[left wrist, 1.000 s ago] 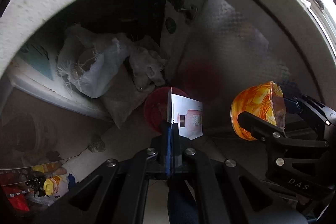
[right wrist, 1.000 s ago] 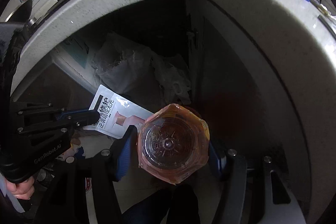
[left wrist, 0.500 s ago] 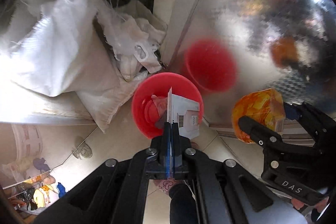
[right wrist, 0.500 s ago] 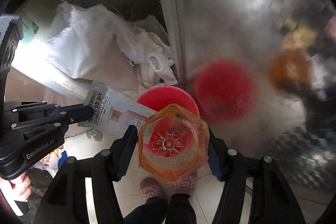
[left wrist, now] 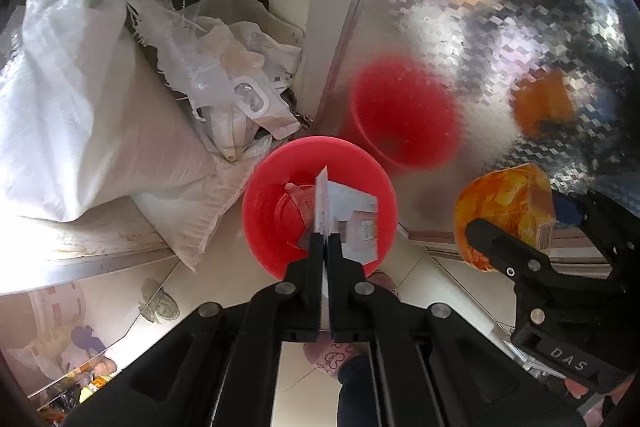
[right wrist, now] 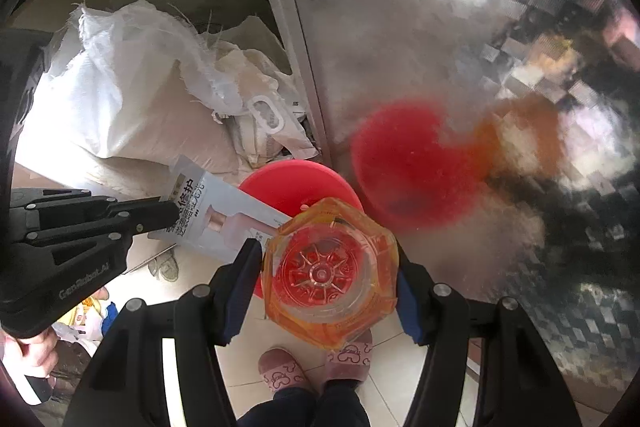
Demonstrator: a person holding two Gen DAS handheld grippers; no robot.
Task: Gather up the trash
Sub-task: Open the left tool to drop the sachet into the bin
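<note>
My left gripper (left wrist: 325, 241) is shut on a flat white packet (left wrist: 356, 219) and holds it edge-on right above a red bin (left wrist: 264, 223) on the floor. The packet shows Chinese print in the right wrist view (right wrist: 218, 215). My right gripper (right wrist: 326, 267) is shut on an orange plastic bottle (right wrist: 332, 267), seen bottom-on, over the near rim of the red bin (right wrist: 288, 179). In the left wrist view the bottle (left wrist: 504, 203) hangs to the right of the bin. Some trash lies in the bin.
White woven sacks (left wrist: 92, 115) and crumpled plastic bags (left wrist: 240, 95) pile up left of the bin. A shiny patterned metal panel (left wrist: 480, 27) stands to the right and mirrors the bin and bottle. The person's pink slippers (right wrist: 280, 371) stand on the tiled floor below.
Both grippers have dropped from under the counter edge down toward the red bin, which now looks larger and closer. The packet and the bottle stay gripped.
</note>
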